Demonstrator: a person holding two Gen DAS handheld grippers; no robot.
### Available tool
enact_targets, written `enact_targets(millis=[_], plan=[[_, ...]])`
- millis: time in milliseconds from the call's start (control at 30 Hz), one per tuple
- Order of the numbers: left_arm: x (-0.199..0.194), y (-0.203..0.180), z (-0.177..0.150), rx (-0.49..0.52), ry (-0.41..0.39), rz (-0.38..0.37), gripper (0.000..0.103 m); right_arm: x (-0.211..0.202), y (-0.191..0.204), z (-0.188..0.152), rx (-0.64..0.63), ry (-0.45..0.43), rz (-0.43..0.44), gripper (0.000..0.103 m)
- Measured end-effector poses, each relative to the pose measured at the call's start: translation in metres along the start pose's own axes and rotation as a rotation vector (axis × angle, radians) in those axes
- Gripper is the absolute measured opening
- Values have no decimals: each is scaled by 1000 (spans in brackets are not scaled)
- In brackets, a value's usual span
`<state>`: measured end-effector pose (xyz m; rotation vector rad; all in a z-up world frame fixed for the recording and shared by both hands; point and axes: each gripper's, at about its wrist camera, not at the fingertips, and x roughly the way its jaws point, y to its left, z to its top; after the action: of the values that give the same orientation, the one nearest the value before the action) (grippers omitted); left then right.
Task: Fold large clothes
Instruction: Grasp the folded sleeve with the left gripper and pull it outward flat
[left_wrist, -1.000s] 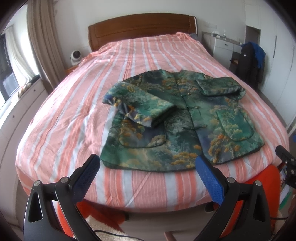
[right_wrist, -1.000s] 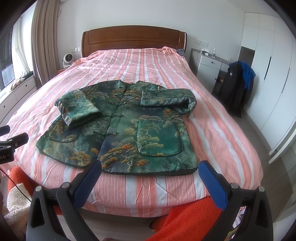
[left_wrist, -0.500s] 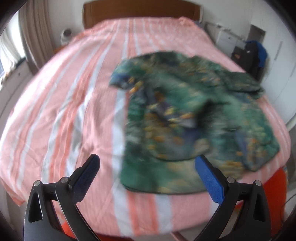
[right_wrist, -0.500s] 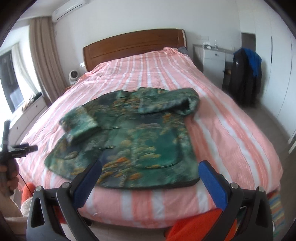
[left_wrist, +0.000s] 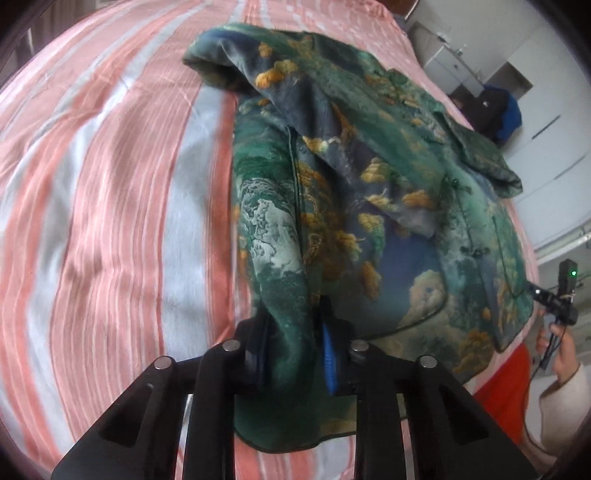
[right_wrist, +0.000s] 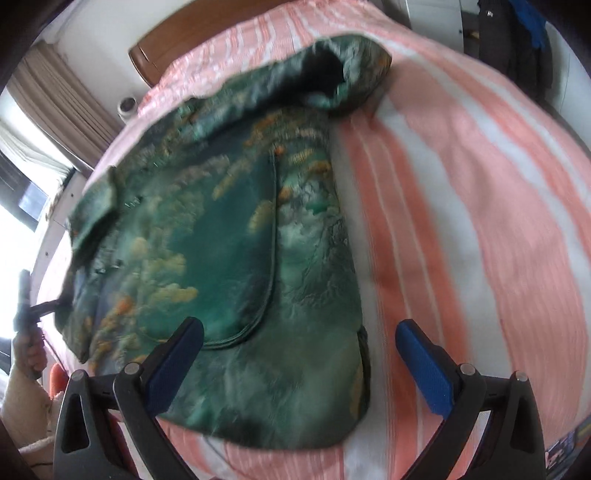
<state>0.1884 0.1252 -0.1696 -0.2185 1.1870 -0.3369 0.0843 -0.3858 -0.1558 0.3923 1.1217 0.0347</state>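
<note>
Bedspread (left_wrist: 110, 221) in pink and white stripes fills both wrist views, with the green brocade jacket (left_wrist: 369, 184) spread across it, both sleeves already folded in over the chest. At the lower centre of the left view, the left gripper (left_wrist: 291, 354) is closing on a bunched fold of the jacket's lower corner, cloth pinched between its blue pads. Low in the right view, the right gripper (right_wrist: 299, 365) hovers with jaws wide and just starting to close, the hem's other corner (right_wrist: 354, 369) lying between them, ungripped. For a clean fold, both corners likely need an equal bite before lifting together.
</note>
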Motion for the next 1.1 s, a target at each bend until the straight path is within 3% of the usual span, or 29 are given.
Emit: enact_targets(millis=[33, 100, 200, 300, 433, 533, 567, 600, 633, 700, 800, 867, 933, 1000, 1100], plan=[[-4, 0, -3, -1, -13, -4, 18, 5, -2, 1, 19, 16, 12, 81], [-20, -1, -16, -21, -36, -34, 17, 12, -2, 5, 47, 44, 52, 64], [-37, -8, -40, -27, -34, -46, 17, 7, 13, 11, -36, 43, 24, 28], [-49, -22, -68, 1, -33, 16, 17, -10, 29, 8, -75, 40, 20, 20], [-44, -37, -87, 10, -23, 104, 21, -25, 33, -10, -102, 47, 13, 19], [-34, -45, -84, 38, -19, 181, 37, -13, 32, -24, -134, 39, -49, 21], [-38, -51, -81, 59, -22, 207, 46, -11, 29, -23, -125, 29, -53, 26], [-44, -53, -79, 71, -31, 221, 55, -9, 28, -23, -102, 15, -60, 38], [-57, -54, -78, 90, -59, 245, 58, -9, 28, -22, -85, -3, -73, 51], [-89, -68, -74, 154, -147, 335, 73, -25, 31, -24, -73, -54, -87, 61], [-122, -101, -63, 321, -288, 406, 91, -53, 44, -38, -91, -134, -135, 68], [-125, -130, -55, 496, -337, 388, 100, -66, 56, -43, -111, -181, -161, 71], [-109, -150, -50, 668, -308, 362, 101, -74, 72, -44, -120, -206, -140, 71], [-75, -165, -45, 813, -219, 363, 101, -76, 87, -44, -124, -219, -102, 71], [-22, -170, -38, 904, -132, 408, 101, -79, 113, -47, -144, -229, -55, 71]])
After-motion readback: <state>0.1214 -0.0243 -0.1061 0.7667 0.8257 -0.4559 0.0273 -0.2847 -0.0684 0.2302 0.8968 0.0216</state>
